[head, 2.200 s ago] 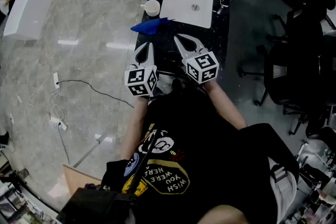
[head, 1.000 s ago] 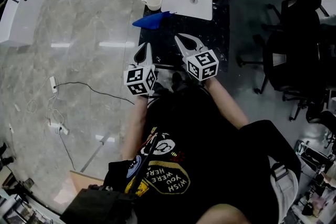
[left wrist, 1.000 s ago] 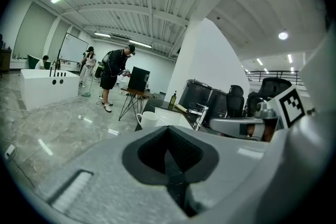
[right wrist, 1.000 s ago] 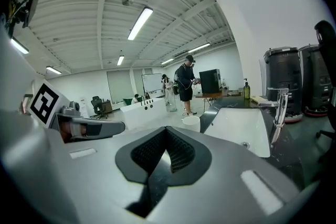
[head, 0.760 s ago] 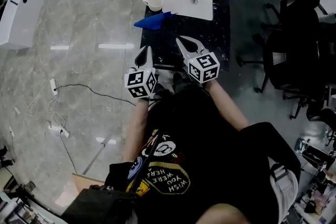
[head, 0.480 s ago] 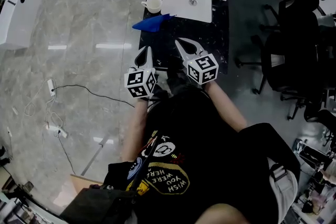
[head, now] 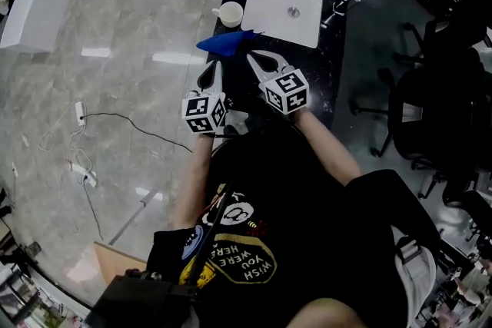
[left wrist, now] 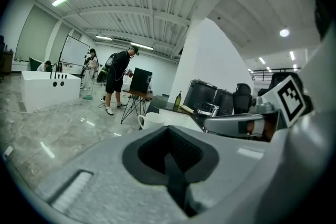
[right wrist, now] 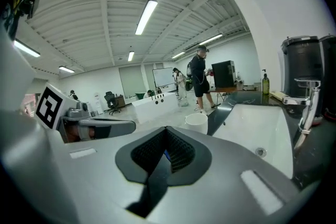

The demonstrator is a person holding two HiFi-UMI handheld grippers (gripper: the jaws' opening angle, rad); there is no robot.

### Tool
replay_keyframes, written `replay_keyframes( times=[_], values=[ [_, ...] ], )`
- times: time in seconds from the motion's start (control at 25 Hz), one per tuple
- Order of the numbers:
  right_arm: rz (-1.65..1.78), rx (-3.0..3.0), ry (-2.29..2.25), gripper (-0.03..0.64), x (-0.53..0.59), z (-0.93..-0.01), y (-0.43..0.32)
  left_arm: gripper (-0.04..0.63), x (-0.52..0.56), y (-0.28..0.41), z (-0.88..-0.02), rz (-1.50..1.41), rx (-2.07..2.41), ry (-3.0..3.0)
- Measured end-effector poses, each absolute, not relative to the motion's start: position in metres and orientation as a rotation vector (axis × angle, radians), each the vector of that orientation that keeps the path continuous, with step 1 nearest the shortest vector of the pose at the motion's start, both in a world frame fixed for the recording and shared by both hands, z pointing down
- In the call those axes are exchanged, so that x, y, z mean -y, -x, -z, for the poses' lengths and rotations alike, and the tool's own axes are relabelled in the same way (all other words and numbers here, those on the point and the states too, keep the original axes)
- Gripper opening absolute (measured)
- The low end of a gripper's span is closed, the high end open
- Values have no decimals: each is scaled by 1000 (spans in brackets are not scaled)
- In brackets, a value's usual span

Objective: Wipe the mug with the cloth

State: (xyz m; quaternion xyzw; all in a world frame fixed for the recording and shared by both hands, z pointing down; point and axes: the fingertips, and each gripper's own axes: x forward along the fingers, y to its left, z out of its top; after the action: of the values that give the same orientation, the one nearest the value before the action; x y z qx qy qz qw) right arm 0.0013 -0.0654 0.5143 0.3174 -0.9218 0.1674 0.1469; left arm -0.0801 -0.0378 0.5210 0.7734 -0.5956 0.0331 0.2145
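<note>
Holds the smooth grey left gripper (head: 218, 65) and right gripper (head: 250, 57), jaws pressed together empty, near the crumpled pointed blue cloth (head: 226, 42) beside the round glossy white mug (head: 231, 13).

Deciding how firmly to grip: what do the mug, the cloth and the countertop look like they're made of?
Mug: probably glazed ceramic, plain white with a smooth look.
Cloth: soft blue fabric, lying crumpled with a pointed fold; the weave is too small to tell.
Countertop: glossy black, possibly polished stone, with faint pale flecks.
</note>
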Motion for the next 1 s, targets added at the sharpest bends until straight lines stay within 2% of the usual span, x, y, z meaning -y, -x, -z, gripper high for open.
replay_keyframes(
  times=[0.44,0.76,0.88,1.0],
  values=[
    [-401,2721,-641,12,111,-566,43,3,88,98,-572,-180,1721,-1993],
    [-419,2631,-702,202,138,-614,61,3,92,110,-609,-190,1671,-1928],
    [-404,2573,-714,301,143,-634,68,3,95,115,-612,-154,1662,-1908],
    [-394,2519,-722,361,145,-648,75,3,96,116,-611,-144,1658,-1910]
  ],
)
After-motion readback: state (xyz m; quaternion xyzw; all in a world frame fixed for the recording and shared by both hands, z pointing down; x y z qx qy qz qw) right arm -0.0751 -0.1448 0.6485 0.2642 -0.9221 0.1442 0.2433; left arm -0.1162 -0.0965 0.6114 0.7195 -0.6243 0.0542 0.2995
